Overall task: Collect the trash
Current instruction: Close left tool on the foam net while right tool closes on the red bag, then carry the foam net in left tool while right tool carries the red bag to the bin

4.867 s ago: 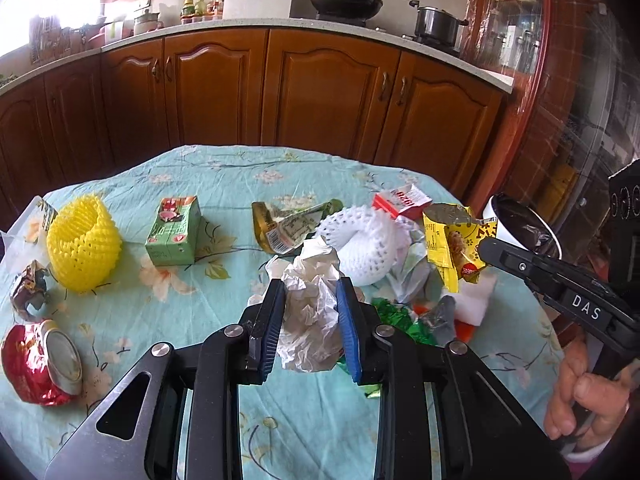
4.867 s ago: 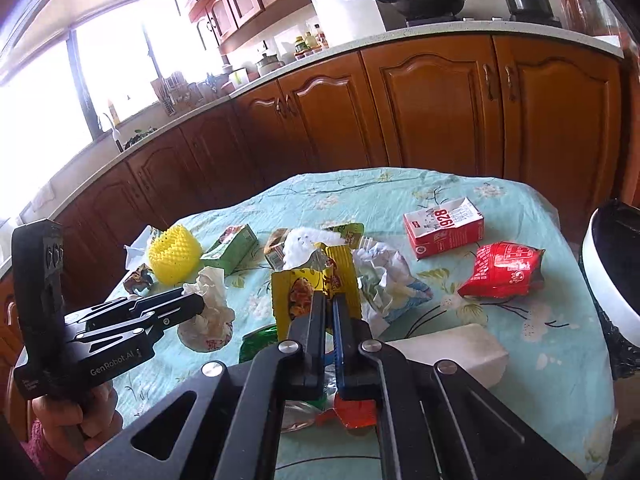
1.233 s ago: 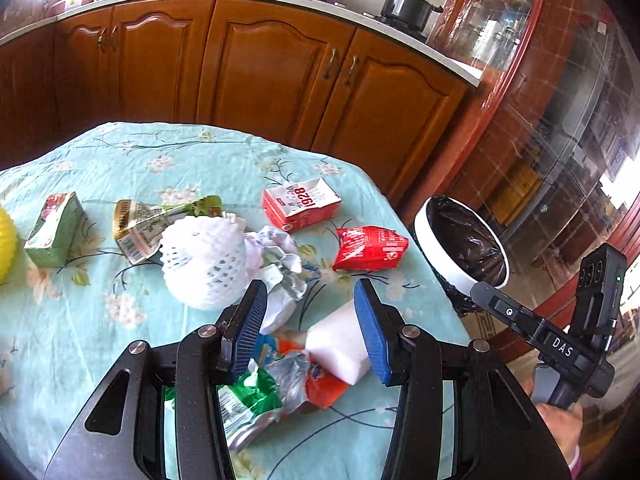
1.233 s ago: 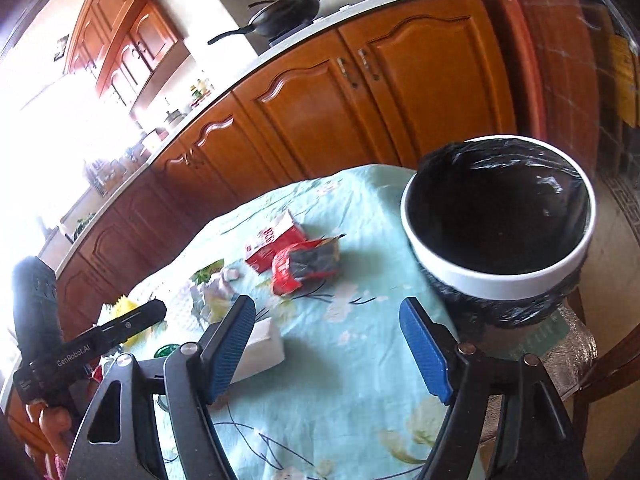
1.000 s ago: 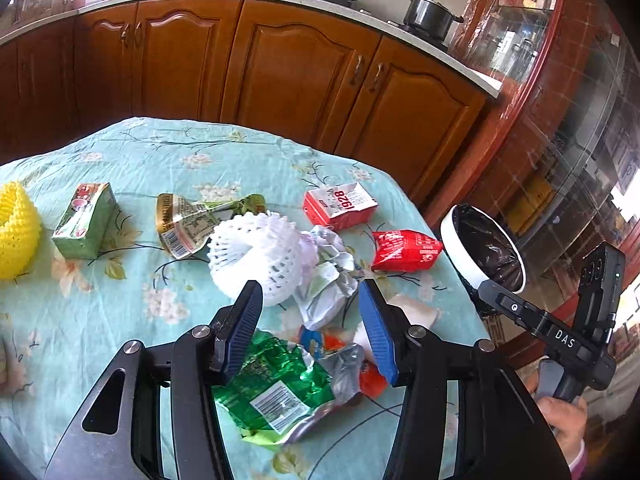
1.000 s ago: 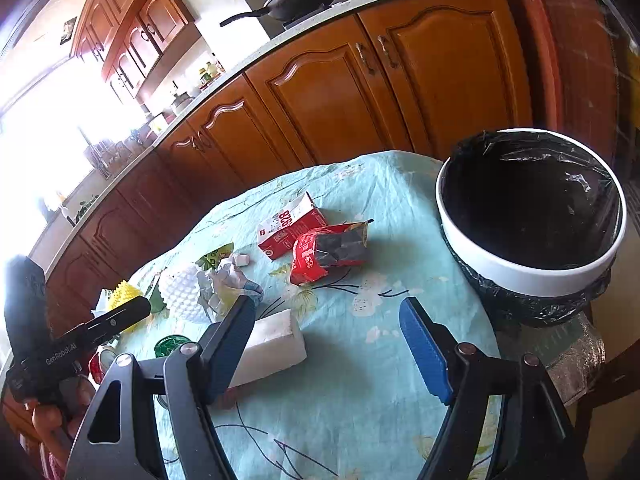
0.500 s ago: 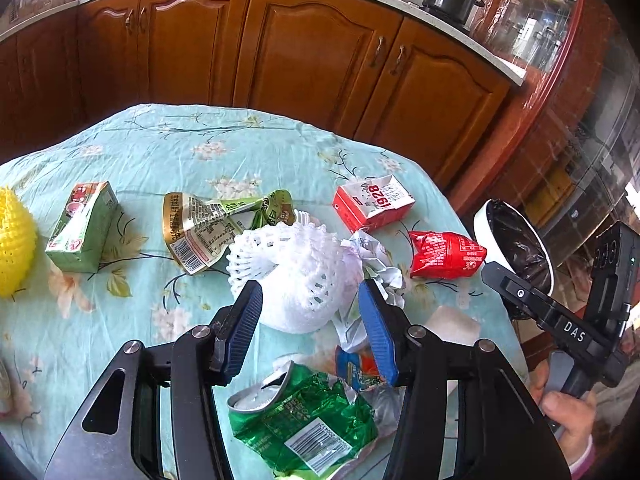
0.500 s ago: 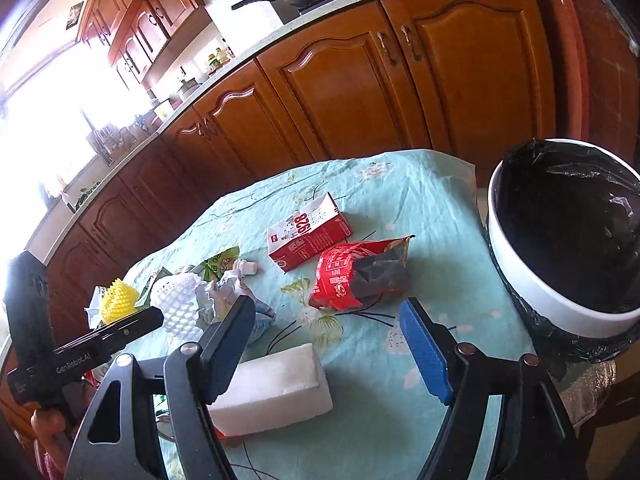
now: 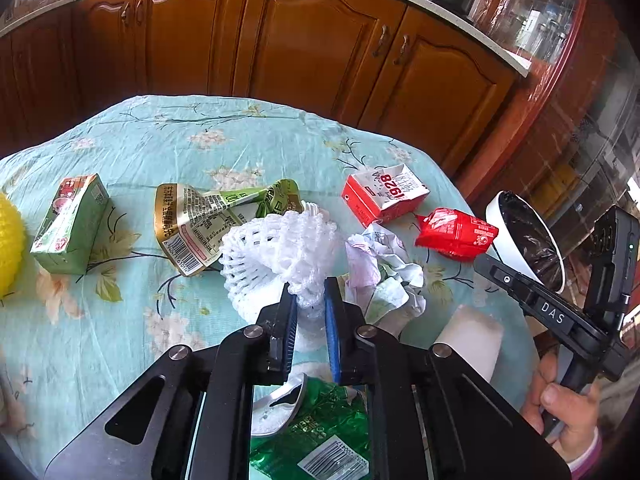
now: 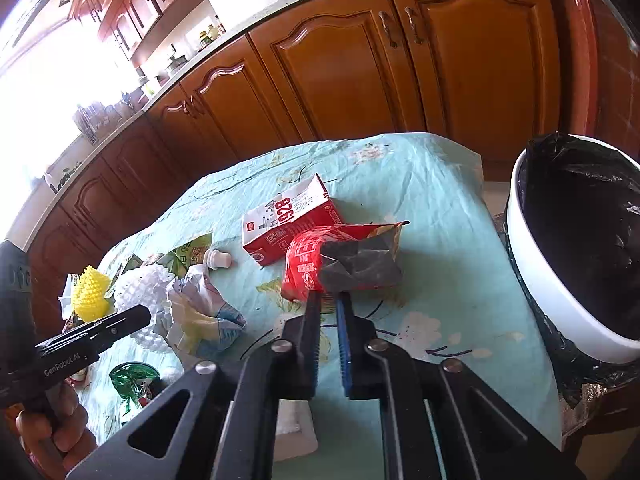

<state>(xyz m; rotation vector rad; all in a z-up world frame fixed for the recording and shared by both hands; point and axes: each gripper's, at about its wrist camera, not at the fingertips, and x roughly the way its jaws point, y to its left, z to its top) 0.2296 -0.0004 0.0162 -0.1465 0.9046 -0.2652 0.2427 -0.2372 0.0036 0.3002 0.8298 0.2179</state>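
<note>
Red carton on counter reads "1928". Left tongs pinching white foam net; right tongs pinching red wrapper, near bin. Green packet mostly hidden below tongs.

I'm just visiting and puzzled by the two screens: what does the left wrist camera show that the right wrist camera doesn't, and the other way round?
Only the left wrist view shows the green juice carton and the left gripper shut on the white foam net. Only the right wrist view shows the right gripper shut on the edge of the red snack bag, plus a small white cap. Both show the red-and-white 1928 carton, the lined bin and the flowered tablecloth.
</note>
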